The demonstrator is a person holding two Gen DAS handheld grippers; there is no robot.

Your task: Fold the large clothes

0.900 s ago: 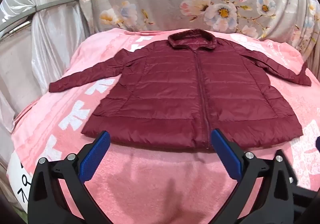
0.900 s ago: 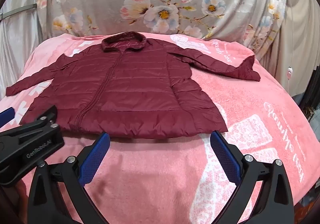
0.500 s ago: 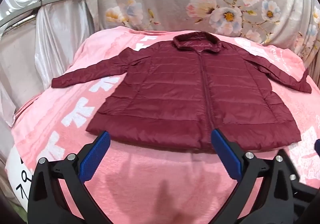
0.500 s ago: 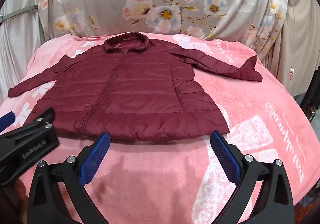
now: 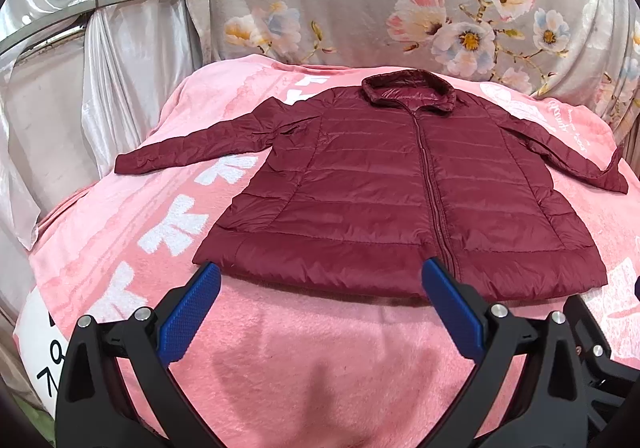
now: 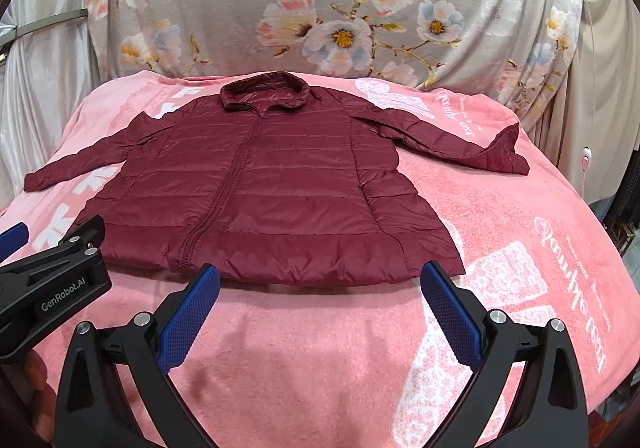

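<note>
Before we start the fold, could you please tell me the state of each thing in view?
Maroon puffer jacket: flat, front up, zipped, unfolded.
Sleeves: both spread outward.
Collar: standing open at the far end.
Pink blanket: spread under the jacket.
Left tongs: open, empty.
Right tongs: open, empty.
</note>
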